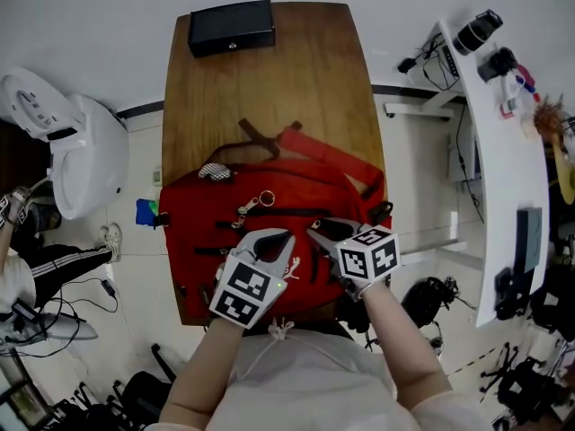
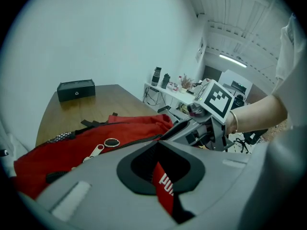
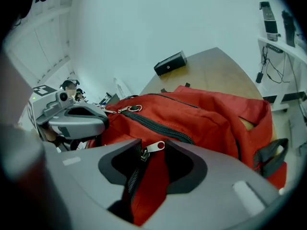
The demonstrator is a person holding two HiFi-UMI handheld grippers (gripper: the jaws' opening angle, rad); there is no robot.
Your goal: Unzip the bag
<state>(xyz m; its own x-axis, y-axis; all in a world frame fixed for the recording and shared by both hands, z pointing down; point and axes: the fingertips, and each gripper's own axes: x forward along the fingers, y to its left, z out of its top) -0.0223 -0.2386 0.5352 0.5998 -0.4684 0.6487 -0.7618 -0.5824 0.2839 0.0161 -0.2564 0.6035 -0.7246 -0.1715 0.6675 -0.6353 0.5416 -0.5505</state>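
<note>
A red bag (image 1: 296,196) lies across the near end of the wooden table (image 1: 269,88), with both grippers on its near part. My left gripper (image 1: 269,245) is shut on a red strip of the bag with white lettering (image 2: 165,186), which runs between its jaws (image 2: 156,147). My right gripper (image 1: 328,233) is beside it. A silver zipper pull (image 3: 154,147) lies in the gap between the right gripper's (image 3: 153,145) jaw tips, above a dark zipper line and a fold of red fabric. The jaws stand a little apart and I see no pad pressing on the pull.
A second zipper with silver pulls and a ring (image 1: 256,205) runs across the bag's middle. A black box (image 1: 231,27) sits at the table's far end. A white desk with gear (image 1: 503,151) stands to the right, a white machine (image 1: 81,151) and a seated person (image 1: 27,268) to the left.
</note>
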